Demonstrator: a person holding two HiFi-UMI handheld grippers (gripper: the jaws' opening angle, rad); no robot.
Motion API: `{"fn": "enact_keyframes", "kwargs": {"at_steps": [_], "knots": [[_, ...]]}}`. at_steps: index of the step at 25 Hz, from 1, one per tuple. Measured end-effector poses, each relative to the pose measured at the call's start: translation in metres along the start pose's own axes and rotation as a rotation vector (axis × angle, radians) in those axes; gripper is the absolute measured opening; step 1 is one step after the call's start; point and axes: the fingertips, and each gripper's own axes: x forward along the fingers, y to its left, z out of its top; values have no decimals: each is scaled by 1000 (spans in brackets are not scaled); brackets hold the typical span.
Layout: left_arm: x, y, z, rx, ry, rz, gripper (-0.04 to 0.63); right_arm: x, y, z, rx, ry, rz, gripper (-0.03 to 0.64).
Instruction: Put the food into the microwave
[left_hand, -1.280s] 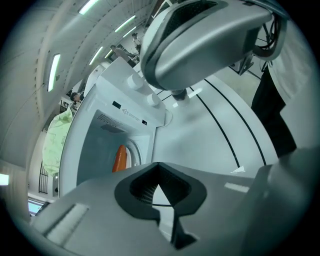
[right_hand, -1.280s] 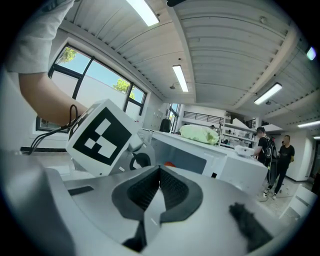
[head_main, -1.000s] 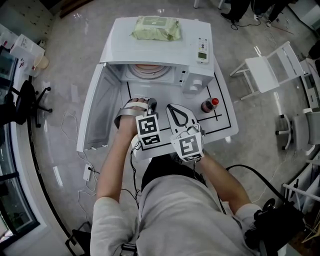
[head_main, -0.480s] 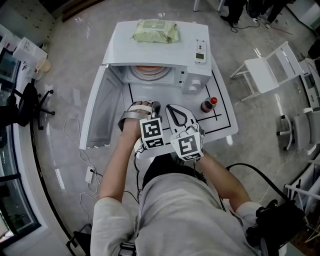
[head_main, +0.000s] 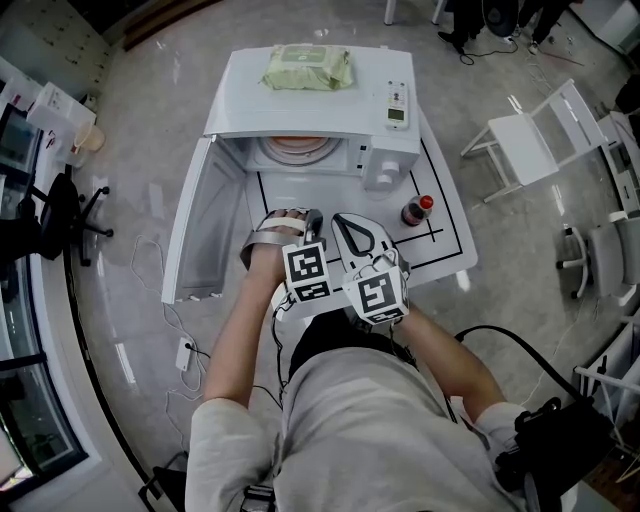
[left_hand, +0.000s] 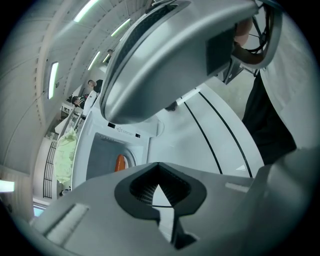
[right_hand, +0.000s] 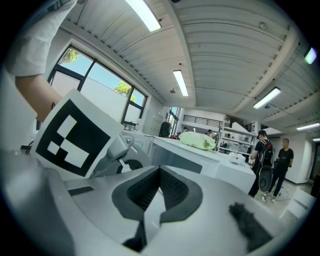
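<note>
**Head view: food inside the open microwave**

Food (head_main: 296, 148): inside the microwave (head_main: 320, 105), upper centre; door (head_main: 200, 235) swung open, frame left. Left claw (head_main: 308, 216), right claw (head_main: 346, 222): both closed, empty, mid-frame above the desk (head_main: 445, 245). Sauce bottle (head_main: 418, 209): on desk, right of centre.

Plate (head_main: 297, 147) inside microwave (head_main: 305, 108): only the front rim shows beneath the roof, contents hidden. Bottle (head_main: 416, 211) label too small to read.
</note>
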Motion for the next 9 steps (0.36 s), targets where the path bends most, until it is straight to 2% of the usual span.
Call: {"fn": "enact_keyframes", "kwargs": {"at_steps": [9], "knots": [[0,-4,1,-7,8,-5,9,-2,-4,0,2,-1,-3,11]]}}
